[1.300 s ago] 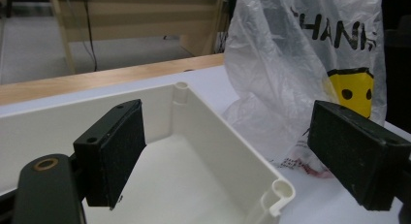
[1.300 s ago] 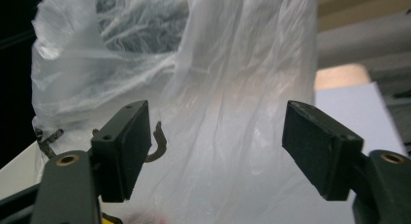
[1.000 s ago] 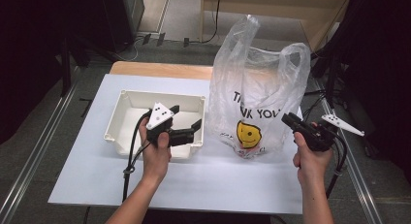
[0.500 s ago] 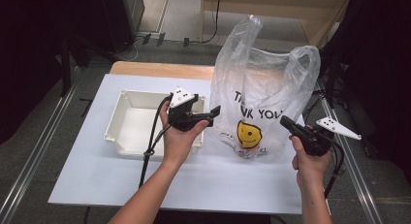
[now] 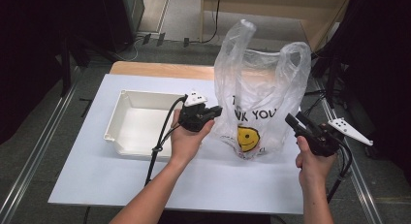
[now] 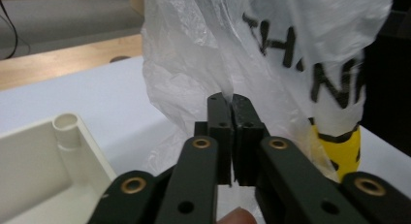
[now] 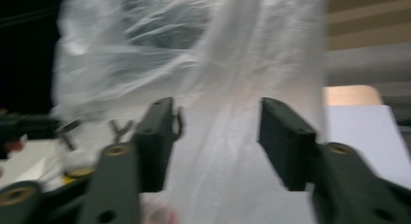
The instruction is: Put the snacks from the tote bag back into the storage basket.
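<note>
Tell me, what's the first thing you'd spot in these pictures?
The big see-through plastic bag with a yellow smiley face, standing puffed up at the middle-right of the white table. The left gripper pinches its side with shut jaws, and an empty white tray sits to the left.

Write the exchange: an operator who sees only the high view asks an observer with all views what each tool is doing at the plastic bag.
Operator: Is the left tool closed on anything?
Observer: Its jaws are shut, and a thin fold of the plastic bag seems pinched at their tips.
Operator: And the right tool?
Observer: Its jaws have just been opening. Bag film hangs between them, but the pads do not press on it.
</note>
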`<state>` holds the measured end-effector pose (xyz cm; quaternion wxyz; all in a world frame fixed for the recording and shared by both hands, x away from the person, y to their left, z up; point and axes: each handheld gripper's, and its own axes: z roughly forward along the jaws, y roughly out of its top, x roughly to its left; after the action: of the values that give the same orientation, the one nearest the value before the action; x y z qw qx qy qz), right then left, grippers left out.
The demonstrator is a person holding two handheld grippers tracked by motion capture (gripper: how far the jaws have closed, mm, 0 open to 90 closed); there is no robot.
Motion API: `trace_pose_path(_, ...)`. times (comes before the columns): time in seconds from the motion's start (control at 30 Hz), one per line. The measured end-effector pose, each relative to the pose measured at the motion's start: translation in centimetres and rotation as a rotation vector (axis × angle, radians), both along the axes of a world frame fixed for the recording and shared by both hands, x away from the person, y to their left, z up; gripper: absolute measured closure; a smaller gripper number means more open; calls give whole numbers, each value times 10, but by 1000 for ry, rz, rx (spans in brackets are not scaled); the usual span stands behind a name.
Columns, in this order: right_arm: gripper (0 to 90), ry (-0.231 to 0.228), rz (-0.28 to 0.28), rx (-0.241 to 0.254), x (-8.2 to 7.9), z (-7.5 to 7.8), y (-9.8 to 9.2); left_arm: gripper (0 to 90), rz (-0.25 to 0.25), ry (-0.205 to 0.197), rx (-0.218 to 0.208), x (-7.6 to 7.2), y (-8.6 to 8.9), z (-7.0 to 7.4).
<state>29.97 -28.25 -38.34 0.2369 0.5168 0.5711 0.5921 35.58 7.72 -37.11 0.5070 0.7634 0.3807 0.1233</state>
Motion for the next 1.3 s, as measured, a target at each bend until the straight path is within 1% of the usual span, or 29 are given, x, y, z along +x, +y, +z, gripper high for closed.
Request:
trace_pose_path(0.03, 326, 14, -22, 4, 0, 0, -1, 900, -7, 3, 2, -1, 0, -1)
trace_pose_path(0.1, 246, 32, -41, 21, 2, -2, -4, 900, -19, 10, 7, -4, -1, -5)
trace_pose_path(0.17, 195, 52, -31, 43, 5, -4, -6, 900, -44, 19, 24, -8, -5, -9)
trace_pose_path(0.2, 182, 60, -13, 57, 7, -6, -6, 900, -57, 24, 33, -9, -7, -12)
trace_pose_path(0.23, 182, 60, -13, 57, 7, -6, -6, 900, -67, 29, 45, -11, -9, -14)
trace_pose_path(0.3, 181, 61, 22, 67, 9, -7, -4, 900, -86, 38, 51, -13, -13, -18)
trace_pose_path(0.4, 237, 64, 89, 70, 12, -10, 1, 900, -112, 43, 71, -17, -17, -24)
trace_pose_path(0.43, 294, 74, 119, 68, 14, -12, 5, 900, -116, 46, 76, -18, -18, -25)
trace_pose_path(0.47, 329, 78, 126, 68, 14, -13, 7, 900, -119, 44, 78, -19, -19, -27)
trace_pose_path(0.5, 329, 78, 126, 68, 14, -13, 7, 900, -121, 47, 80, -20, -19, -28)
trace_pose_path(0.57, 421, 84, 132, 61, 15, -15, 10, 900, -123, 46, 76, -21, -19, -29)
trace_pose_path(0.6, 452, 84, 144, 58, 16, -16, 11, 900, -123, 46, 75, -22, -19, -29)
trace_pose_path(0.67, 553, 81, 171, 52, 15, -18, 14, 900, -126, 44, 80, -24, -20, -31)
trace_pose_path(0.7, 598, 79, 182, 38, 15, -18, 16, 900, -127, 45, 80, -24, -20, -31)
trace_pose_path(0.73, 681, 75, 188, 22, 15, -18, 18, 900, -128, 46, 80, -25, -21, -32)
trace_pose_path(0.77, 744, 80, 185, 3, 14, -19, 20, 900, -129, 47, 79, -25, -21, -33)
trace_pose_path(0.83, 838, 95, 157, -47, 15, -21, 24, 900, -130, 64, 67, -26, -20, -35)
trace_pose_path(0.9, 896, 114, 116, -84, 17, -25, 25, 900, -122, 87, 60, -27, -19, -37)
trace_pose_path(1.03, 900, 176, 48, -118, 20, -38, 21, 900, -99, 103, 63, -29, -16, -42)
trace_pose_path(1.07, 900, 204, 9, -135, 21, -46, 17, 900, -94, 114, 53, -30, -13, -45)
trace_pose_path(1.1, 900, 204, 9, -135, 21, -46, 17, 900, -94, 114, 53, -30, -13, -45)
trace_pose_path(1.17, 900, 246, -27, -154, 24, -54, 13, 900, -88, 125, 48, -30, -10, -48)
trace_pose_path(1.23, 900, 273, -56, -149, 24, -59, 9, 900, -87, 124, 45, -31, -9, -49)
trace_pose_path(1.27, 900, 268, -68, -131, 23, -60, 7, 900, -87, 123, 41, -31, -8, -49)
trace_pose_path(1.3, 861, 249, -70, -110, 21, -58, 5, 900, -90, 120, 35, -32, -8, -48)
